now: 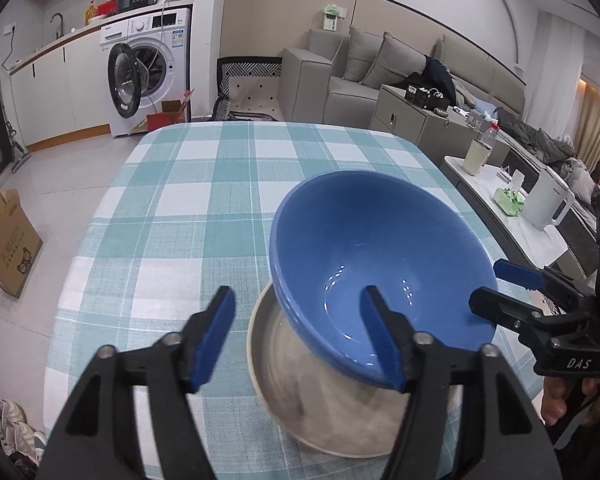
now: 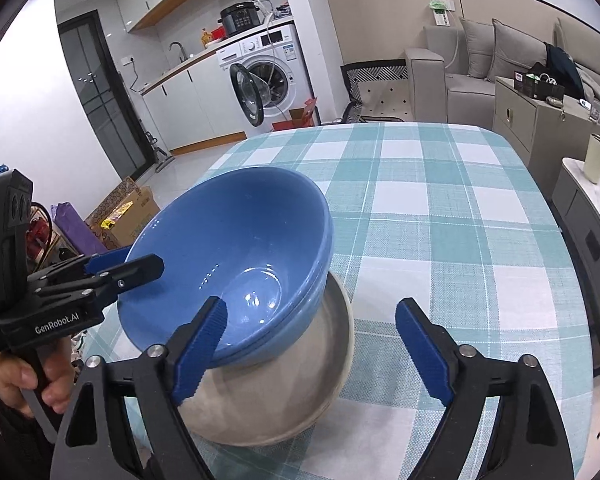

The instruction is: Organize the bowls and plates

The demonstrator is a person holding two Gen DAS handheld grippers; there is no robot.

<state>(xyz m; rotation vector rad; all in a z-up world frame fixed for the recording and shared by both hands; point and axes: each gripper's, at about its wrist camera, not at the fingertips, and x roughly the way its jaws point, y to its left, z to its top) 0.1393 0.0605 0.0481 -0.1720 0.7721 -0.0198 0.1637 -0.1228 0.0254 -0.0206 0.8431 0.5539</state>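
Item, stacking step: blue bowl [image 1: 380,256] sits tilted in grey plate [image 1: 332,412] on checked table [image 1: 204,200]; your left gripper [image 1: 300,336] and right gripper [image 2: 312,344] gape wide, holding nothing; next, level it.

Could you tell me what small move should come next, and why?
Probably draw both grippers back. The blue bowls sit nested on the grey plate, and the left gripper and right gripper stand open with each inner finger over the bowl rim, gripping nothing.
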